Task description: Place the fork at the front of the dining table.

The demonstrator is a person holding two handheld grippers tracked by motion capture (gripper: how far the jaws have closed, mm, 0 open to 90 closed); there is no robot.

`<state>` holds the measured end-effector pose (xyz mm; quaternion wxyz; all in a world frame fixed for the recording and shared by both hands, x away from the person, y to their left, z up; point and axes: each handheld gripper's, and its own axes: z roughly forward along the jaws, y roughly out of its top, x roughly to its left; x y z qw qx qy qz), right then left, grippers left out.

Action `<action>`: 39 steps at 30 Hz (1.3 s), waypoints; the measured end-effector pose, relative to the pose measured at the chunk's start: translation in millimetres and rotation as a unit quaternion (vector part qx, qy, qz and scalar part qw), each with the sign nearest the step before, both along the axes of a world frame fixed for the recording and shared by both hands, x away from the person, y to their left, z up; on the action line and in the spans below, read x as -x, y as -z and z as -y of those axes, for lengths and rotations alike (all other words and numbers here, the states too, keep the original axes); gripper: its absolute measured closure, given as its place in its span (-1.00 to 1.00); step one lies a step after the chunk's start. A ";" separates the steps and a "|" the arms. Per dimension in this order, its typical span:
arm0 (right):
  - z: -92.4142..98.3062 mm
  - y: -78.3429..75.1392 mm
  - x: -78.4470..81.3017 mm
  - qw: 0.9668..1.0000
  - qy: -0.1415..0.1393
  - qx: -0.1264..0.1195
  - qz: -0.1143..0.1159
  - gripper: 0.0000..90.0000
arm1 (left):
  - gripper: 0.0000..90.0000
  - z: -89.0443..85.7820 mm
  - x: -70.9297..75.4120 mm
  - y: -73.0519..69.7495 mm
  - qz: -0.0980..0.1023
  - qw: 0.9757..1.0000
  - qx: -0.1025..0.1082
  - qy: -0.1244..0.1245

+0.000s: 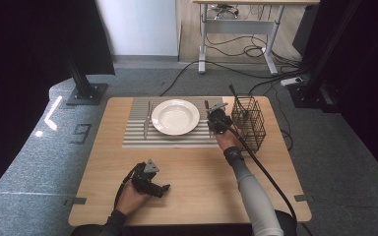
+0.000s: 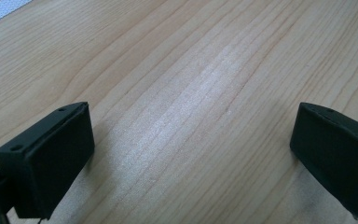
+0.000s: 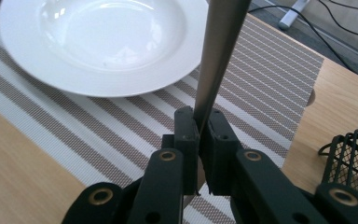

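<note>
A white deep plate [image 1: 175,116] [image 3: 98,42] sits on a striped placemat [image 1: 138,137] [image 3: 270,84] at the far middle of the wooden table. Just right of the plate, over the mat's right edge, my right gripper [image 1: 216,121] [image 3: 199,126] is shut on the grey handle of a metal utensil [image 3: 216,60] that rises from between the jaws; its working end is hidden. Another utensil [image 1: 146,120] lies on the mat left of the plate. My left gripper [image 1: 163,189] [image 2: 191,154] is open low over bare wood near the front edge, with nothing between its jaws.
A black wire-mesh cutlery basket [image 1: 248,123] [image 3: 354,158] stands close to the right of my right gripper, with a dark thin handle [image 1: 236,98] sticking up from it. The right gripper's cable [image 1: 263,169] trails back over the forearm. Beyond the table are a desk and floor cables.
</note>
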<state>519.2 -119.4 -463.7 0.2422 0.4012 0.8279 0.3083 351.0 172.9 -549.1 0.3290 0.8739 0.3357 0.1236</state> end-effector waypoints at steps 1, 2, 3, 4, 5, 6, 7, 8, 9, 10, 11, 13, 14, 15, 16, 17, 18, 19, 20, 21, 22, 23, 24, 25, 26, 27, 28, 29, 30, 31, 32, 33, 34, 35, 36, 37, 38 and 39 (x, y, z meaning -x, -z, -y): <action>0.1 0.1 -2.2 1.000 0.005 0.000 -0.002 0.87 | -1.00 0.0 -0.1 0.1 0.000 1.000 0.000 0.000; 0.2 0.4 -4.2 1.000 0.007 0.001 -0.001 0.87 | -1.00 0.0 -0.2 0.1 0.000 1.000 0.000 0.000; 0.3 1.1 -6.9 1.000 0.013 0.003 -0.003 0.87 | -1.00 -0.1 -0.2 0.1 0.000 1.000 0.000 0.000; 0.8 2.1 -9.6 1.000 0.016 0.004 -0.005 0.87 | -1.00 -0.1 -0.2 0.1 0.000 1.000 0.000 0.000; 1.1 3.4 -12.1 1.000 0.020 0.005 -0.008 0.87 | -1.00 -0.1 -0.3 0.1 0.000 1.000 0.000 0.000; 1.2 5.2 -14.7 1.000 0.024 0.006 -0.013 0.87 | -1.00 -0.1 -0.3 0.1 0.000 1.000 0.000 0.000; 1.3 6.7 -16.7 1.000 0.026 0.008 -0.016 0.87 | -1.00 -0.2 -0.3 0.0 0.000 1.000 -0.001 0.000; 1.1 9.4 -19.8 0.999 0.028 0.013 -0.021 0.87 | -1.00 -0.1 -0.3 0.1 0.000 1.000 0.000 0.000; 0.4 11.2 -21.4 0.999 0.031 0.016 -0.023 0.87 | -1.00 -0.1 -0.3 0.1 0.000 1.000 0.001 0.000; -0.2 14.0 -24.3 0.999 0.032 0.024 -0.025 0.87 | -1.00 -0.1 -0.3 0.1 0.000 1.000 0.000 0.000; -0.8 15.1 -25.9 0.999 0.034 0.023 -0.024 0.87 | -1.00 -0.1 -0.3 0.1 0.000 1.000 0.000 0.000; -1.4 15.6 -27.2 0.999 0.036 0.023 -0.024 0.87 | -1.00 -0.1 -0.3 0.1 0.000 1.000 0.001 0.000; -3.2 17.2 -31.5 0.999 0.037 0.027 -0.025 0.88 | -1.00 -0.1 -0.3 0.1 0.000 1.000 0.001 0.000; -4.1 18.1 -33.3 0.998 0.039 0.031 -0.025 0.88 | -1.00 -0.1 -0.3 0.1 0.000 1.000 0.000 0.000; -4.7 19.3 -35.2 0.998 0.041 0.033 -0.025 0.88 | -1.00 -0.1 -0.3 0.1 0.000 1.000 0.000 0.000; -5.2 20.7 -37.0 0.998 0.043 0.032 -0.026 0.89 | -1.00 -0.2 -0.3 0.1 0.000 1.000 0.000 0.000; -5.7 22.1 -38.8 0.998 0.046 0.031 -0.028 0.89 | -1.00 -0.2 -0.3 0.1 0.000 1.000 0.000 0.000; -6.0 23.5 -41.0 0.998 0.046 0.032 -0.027 0.89 | -1.00 -0.2 -0.3 0.1 0.000 1.000 0.000 0.000; -6.2 24.5 -42.4 0.998 0.048 0.032 -0.028 0.89 | -1.00 -0.2 -0.3 0.1 0.000 1.000 0.000 0.000; -6.5 26.1 -44.1 0.998 0.050 0.032 -0.028 0.89 | -1.00 -0.2 -0.3 0.1 0.000 1.000 0.000 0.000; -7.2 27.5 -45.5 0.998 0.052 0.030 -0.029 0.90 | -1.00 -0.2 -0.4 0.1 0.000 1.000 0.000 0.000; -7.5 29.1 -47.4 0.998 0.054 0.029 -0.030 0.89 | -1.00 -0.2 -0.4 0.1 0.000 1.000 0.000 0.000; -7.3 30.0 -48.7 0.998 0.054 0.031 -0.031 0.89 | -1.00 -0.2 -0.4 0.1 0.000 1.000 0.000 0.000; -7.4 31.3 -50.9 0.997 0.056 0.031 -0.033 0.89 | -1.00 -0.2 -0.4 0.1 0.000 1.000 0.000 0.000; -7.4 32.4 -52.5 0.997 0.058 0.030 -0.036 0.89 | -1.00 -0.2 -0.4 0.1 0.000 1.000 0.000 0.000; -7.4 33.6 -53.9 0.997 0.060 0.029 -0.038 0.90 | -1.00 -0.2 -0.3 0.1 0.000 1.000 0.000 0.000; -7.2 34.8 -55.3 0.997 0.061 0.030 -0.039 0.90 | -1.00 -0.2 -0.3 0.1 0.000 1.000 0.000 0.000; -7.3 36.0 -56.4 0.997 0.063 0.029 -0.041 0.90 | -1.00 -0.2 -0.3 0.1 0.000 1.000 0.000 0.000; -7.5 36.8 -57.1 0.997 0.064 0.030 -0.043 0.90 | -1.00 -0.2 -0.3 0.1 0.000 1.000 0.000 0.000; -7.5 36.8 -57.1 0.997 0.064 0.030 -0.043 0.90 | -1.00 -0.2 -0.3 0.1 0.000 1.000 0.000 0.000; -7.6 38.5 -59.5 0.996 0.067 0.031 -0.047 0.90 | -1.00 -0.1 -0.3 0.1 -0.001 1.000 0.000 0.000; -7.5 39.0 -60.3 0.996 0.068 0.031 -0.049 0.90 | -1.00 -0.1 -0.3 0.1 -0.001 1.000 0.000 0.000; -7.4 39.9 -61.5 0.996 0.070 0.031 -0.053 0.90 | -1.00 -0.2 -0.3 0.1 0.000 1.000 0.000 0.000; -7.2 40.5 -62.2 0.996 0.071 0.030 -0.054 0.90 | -1.00 -0.2 -0.3 0.1 0.000 1.000 0.000 0.000; -7.0 41.2 -62.9 0.995 0.073 0.030 -0.056 0.89 | -1.00 -0.1 -0.3 0.1 0.000 1.000 0.000 0.000; -7.0 42.1 -63.8 0.995 0.074 0.030 -0.058 0.89 | -1.00 -0.2 -0.3 0.1 0.000 1.000 0.000 0.000; -6.7 43.0 -65.0 0.995 0.073 0.031 -0.062 0.90 | -1.00 -0.2 -0.3 0.1 0.000 1.000 0.000 0.000; -6.7 43.0 -65.0 0.995 0.073 0.031 -0.062 0.90 | -1.00 -0.2 -0.3 0.1 0.000 1.000 0.000 0.000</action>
